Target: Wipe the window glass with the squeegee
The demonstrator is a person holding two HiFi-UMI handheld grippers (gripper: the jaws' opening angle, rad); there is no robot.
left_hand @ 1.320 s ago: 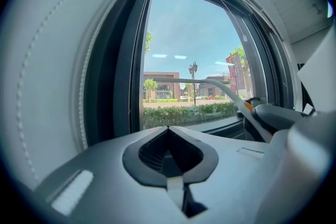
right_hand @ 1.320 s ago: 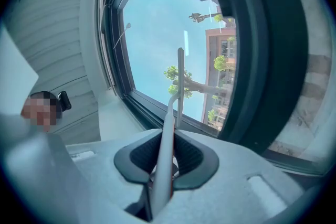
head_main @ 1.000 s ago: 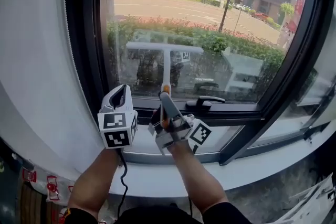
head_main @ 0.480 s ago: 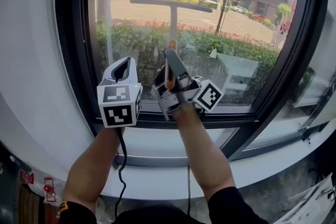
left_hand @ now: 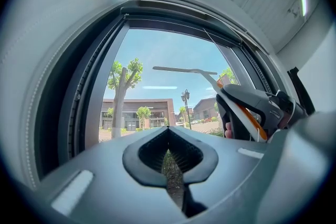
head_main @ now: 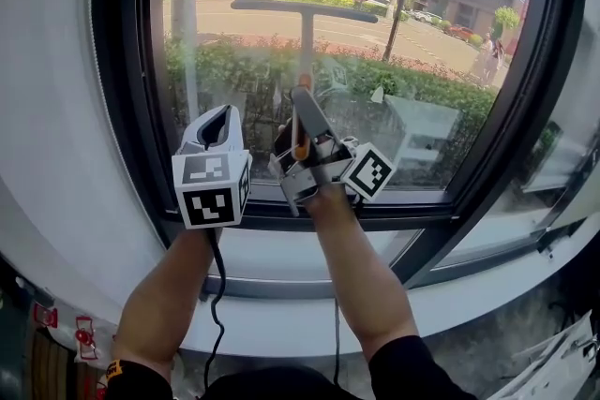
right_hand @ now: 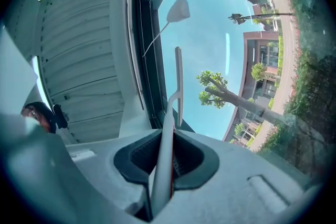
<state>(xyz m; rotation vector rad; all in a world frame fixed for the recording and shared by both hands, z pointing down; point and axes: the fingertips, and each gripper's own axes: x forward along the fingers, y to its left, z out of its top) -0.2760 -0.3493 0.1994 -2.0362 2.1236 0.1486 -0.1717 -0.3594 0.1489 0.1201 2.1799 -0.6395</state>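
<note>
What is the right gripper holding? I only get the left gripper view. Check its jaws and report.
Observer: The right gripper is shut on the squeegee; the handle runs straight up between the jaws.
Operator: Tell me where the blade sits on the pane.
Observer: In the head view the blade shows level, high on the glass, with the stem vertical below it.
Operator: Now place my left gripper against the right one.
Observer: The left gripper is just left of it, at about the same height, in front of the lower window frame.
</note>
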